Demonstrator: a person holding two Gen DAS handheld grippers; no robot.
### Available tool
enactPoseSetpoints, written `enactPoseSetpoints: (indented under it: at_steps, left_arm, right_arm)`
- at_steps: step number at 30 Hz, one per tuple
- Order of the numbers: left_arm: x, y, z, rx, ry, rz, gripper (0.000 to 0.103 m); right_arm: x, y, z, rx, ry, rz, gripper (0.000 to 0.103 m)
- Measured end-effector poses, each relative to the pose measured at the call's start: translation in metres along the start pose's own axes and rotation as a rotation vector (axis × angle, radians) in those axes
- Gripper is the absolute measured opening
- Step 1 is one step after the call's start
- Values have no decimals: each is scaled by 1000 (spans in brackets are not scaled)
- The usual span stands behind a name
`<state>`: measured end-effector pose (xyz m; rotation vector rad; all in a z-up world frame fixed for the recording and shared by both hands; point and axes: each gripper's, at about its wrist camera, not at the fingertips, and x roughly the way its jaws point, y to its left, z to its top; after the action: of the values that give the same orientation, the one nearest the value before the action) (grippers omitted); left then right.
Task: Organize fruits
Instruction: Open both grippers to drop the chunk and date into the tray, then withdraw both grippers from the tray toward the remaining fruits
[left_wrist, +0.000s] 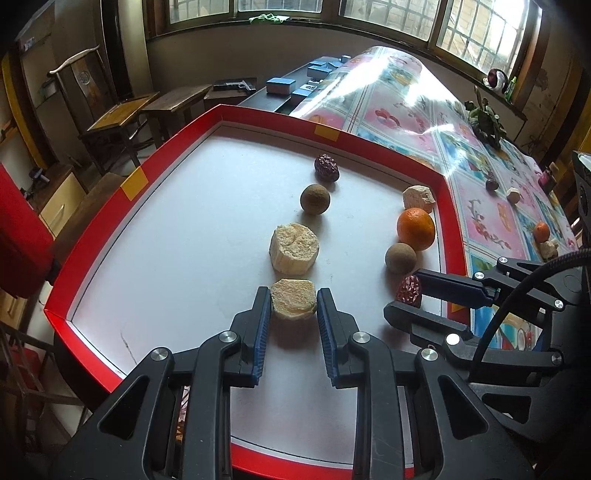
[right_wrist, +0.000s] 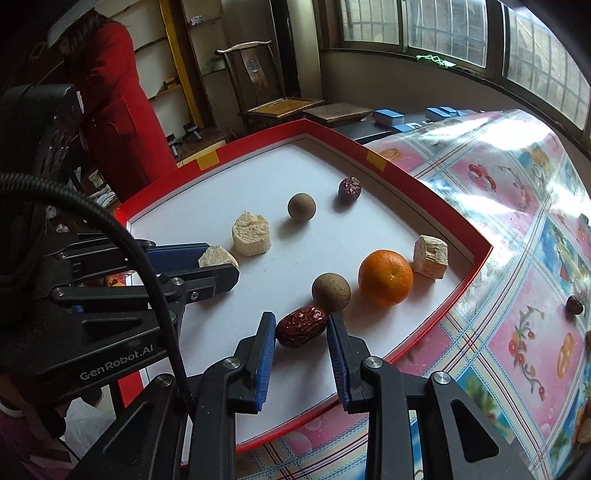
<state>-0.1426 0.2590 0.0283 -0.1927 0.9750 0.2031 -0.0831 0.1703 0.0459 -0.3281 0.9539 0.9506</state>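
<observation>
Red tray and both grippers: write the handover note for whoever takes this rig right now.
Left gripper: shut on a pale chunk, low over the red tray.
Right gripper: shut on a red date, also low over the tray.
In the tray, left row: date, brown ball, bigger pale chunk.
Right row: pale chunk, orange, brown ball.
Done: six pieces lie in two rows.
Left: release both held pieces at the near ends of their rows; then fetch the fruits on the flowered tablecloth.
</observation>
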Motion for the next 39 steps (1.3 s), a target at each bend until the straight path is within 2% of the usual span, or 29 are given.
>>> enactPoseSetpoints:
  at_steps: [5,7,9,11,14,18,27,39]
  left_arm:
    - [2,0,1,-17,7,11,25]
    - [1,-1,1,-8,7,24,31]
    - [0,-1,1,-16,5,20,46]
    - [-4,-1,2,-23,-7,14,50]
    - [-10,-6,4,-9,-29,36,51]
    - [-18,-15,6,1,-53,36,59]
    - [-27,-52,14,40,-79,-9,59]
    - [-22,-128,23,133,-91,-80,59]
  right_arm:
    - [1,5,0,-28,5,-27,27]
    - [-1,5,-1,-25,6,-26,31]
    - [-5,5,-1,-14,-4,-19,32]
    - [-11,5,-3,-8,-16,-12,33]
    - [-20,2,-5,1,-32,-19,33]
    - [-36,-6,-11,34,-60,-22,33]
    - [-67,-35,-31,116,-110,-59,36]
    - [-101,-91,-72,296,-132,-187,41]
